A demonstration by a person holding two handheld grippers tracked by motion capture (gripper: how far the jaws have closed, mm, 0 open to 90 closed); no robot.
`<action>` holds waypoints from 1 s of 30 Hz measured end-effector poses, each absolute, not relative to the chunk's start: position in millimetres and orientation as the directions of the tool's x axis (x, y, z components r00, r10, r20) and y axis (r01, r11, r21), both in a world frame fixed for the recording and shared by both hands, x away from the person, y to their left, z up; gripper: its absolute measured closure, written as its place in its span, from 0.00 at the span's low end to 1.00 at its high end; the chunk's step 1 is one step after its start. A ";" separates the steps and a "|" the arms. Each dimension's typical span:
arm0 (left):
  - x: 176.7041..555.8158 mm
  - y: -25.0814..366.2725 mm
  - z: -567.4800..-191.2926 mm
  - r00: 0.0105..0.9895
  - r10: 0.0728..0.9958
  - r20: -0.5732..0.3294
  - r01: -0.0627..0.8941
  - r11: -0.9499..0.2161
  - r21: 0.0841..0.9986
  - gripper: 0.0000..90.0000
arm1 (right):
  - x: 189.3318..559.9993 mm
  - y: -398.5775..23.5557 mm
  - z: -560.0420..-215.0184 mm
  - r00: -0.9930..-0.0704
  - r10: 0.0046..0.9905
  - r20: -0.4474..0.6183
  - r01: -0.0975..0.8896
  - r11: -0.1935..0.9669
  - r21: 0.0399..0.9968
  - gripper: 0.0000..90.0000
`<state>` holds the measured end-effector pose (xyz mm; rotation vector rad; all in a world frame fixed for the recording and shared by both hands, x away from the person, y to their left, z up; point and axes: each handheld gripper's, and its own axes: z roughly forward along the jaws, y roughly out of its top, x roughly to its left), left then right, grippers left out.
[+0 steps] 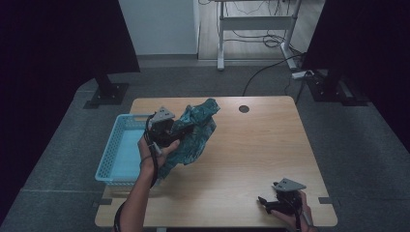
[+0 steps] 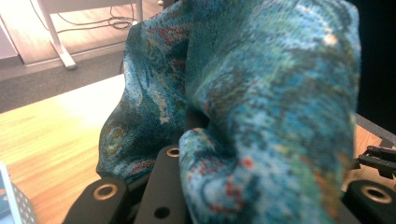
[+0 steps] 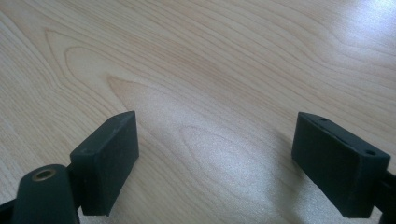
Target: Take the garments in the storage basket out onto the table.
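A teal cloth (image 1: 197,129) with a red and yellow pattern hangs bunched above the left part of the wooden table (image 1: 256,145), lifted off the surface. My left gripper (image 1: 185,130) is shut on the cloth, which spills over its jaws. In the left gripper view the cloth (image 2: 261,102) covers the space between the jaws of the left gripper (image 2: 266,196). My right gripper (image 1: 265,202) rests low at the table's near right corner. Its jaws stand wide open over bare wood, with nothing between them in the right gripper view (image 3: 217,158).
A light blue mesh basket (image 1: 107,162) sits at the table's left edge, just beside the held cloth. A round cable hole (image 1: 244,108) lies near the far edge. Beyond the table stand a white desk frame (image 1: 220,43), floor cables and two dark screens on stands.
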<state>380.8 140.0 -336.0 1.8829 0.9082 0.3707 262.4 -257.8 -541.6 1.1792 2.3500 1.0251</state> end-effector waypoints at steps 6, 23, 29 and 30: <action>378.5 136.4 -329.6 0.686 0.717 -0.121 0.409 -0.243 0.880 0.86 | 262.5 -257.8 -541.6 -0.609 0.792 0.035 0.565 0.403 0.720 0.17; 377.4 112.8 -329.8 0.716 0.687 -0.123 0.396 -0.255 0.882 0.86 | 262.4 -257.8 -541.6 -0.609 0.793 0.035 0.565 0.402 0.720 0.17; 377.5 106.4 -330.9 0.729 0.673 -0.126 0.391 -0.259 0.883 0.86 | 262.4 -257.8 -541.6 -0.609 0.792 0.035 0.565 0.403 0.720 0.17; 377.4 105.9 -331.4 0.730 0.672 -0.125 0.392 -0.261 0.882 0.86 | 262.4 -257.8 -541.6 -0.609 0.792 0.035 0.565 0.403 0.720 0.17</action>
